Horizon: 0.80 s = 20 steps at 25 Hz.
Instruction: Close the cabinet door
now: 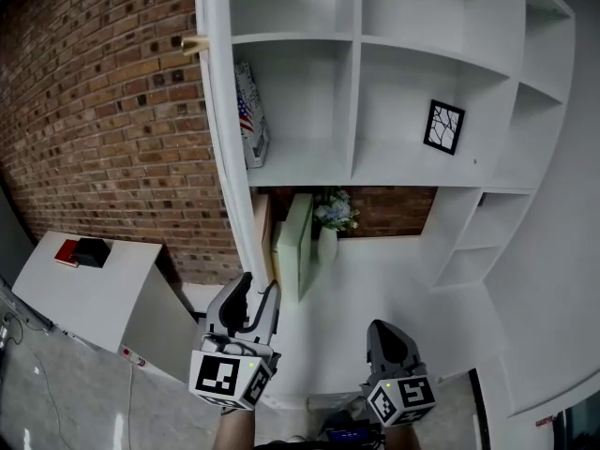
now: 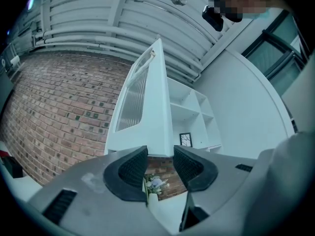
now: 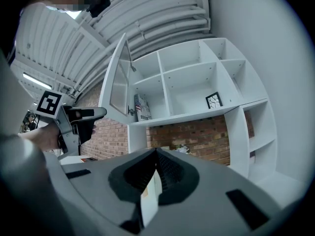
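Note:
The white cabinet door [image 1: 217, 139] stands open, edge-on at the left side of the shelf unit [image 1: 356, 40]. My left gripper [image 1: 257, 291] is just below the door's lower corner. In the left gripper view the door [image 2: 147, 107] rises straight ahead, its bottom edge above the gap of my left gripper [image 2: 160, 163], which is open with no pad touching it. My right gripper [image 1: 386, 331] hangs lower right, away from the door. Its tips meet in the right gripper view [image 3: 156, 154], holding nothing. That view also shows the door [image 3: 118, 82] and my left gripper [image 3: 93, 114] beside it.
A flag-covered book [image 1: 251, 115] and a framed picture [image 1: 443, 127] stand on the shelves. Below, a vase of flowers [image 1: 333, 216] and a pale panel [image 1: 295, 242] sit on the counter. A brick wall [image 1: 103, 111] and a low white table [image 1: 84, 289] are at the left.

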Each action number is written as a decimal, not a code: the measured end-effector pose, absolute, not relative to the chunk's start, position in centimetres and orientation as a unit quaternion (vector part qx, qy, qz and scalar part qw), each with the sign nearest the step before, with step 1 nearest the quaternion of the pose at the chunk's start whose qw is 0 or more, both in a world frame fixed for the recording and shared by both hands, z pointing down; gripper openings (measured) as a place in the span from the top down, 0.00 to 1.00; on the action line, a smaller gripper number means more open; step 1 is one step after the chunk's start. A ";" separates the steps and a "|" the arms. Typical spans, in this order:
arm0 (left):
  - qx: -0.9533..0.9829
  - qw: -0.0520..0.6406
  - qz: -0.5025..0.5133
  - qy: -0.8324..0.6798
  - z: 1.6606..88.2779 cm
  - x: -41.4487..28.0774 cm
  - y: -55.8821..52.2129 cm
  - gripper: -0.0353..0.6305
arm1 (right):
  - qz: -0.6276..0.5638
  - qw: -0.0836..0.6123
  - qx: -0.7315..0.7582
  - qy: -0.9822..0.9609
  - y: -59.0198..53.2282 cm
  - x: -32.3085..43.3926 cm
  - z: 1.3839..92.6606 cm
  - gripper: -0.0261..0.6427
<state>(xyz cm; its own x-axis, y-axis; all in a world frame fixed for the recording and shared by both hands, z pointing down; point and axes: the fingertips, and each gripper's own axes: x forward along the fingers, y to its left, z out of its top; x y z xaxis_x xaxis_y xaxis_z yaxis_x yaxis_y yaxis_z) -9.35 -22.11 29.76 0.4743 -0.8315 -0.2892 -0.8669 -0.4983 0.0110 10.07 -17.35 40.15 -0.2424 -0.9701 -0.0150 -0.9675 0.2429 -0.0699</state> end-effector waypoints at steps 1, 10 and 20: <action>-0.857 0.070 0.132 0.493 29.6 -9.1 -22.1 0.71 | -0.025 0.026 -0.617 0.786 -17.4 10.2 40.2 0.96; -0.865 0.074 0.118 0.482 29.5 -7.0 -22.7 0.70 | -0.020 0.023 -0.629 0.776 -17.4 11.4 40.3 0.96; -0.872 0.084 0.114 0.470 29.3 -4.7 -23.6 0.70 | -0.025 0.022 -0.642 0.766 -18.6 13.5 40.5 0.96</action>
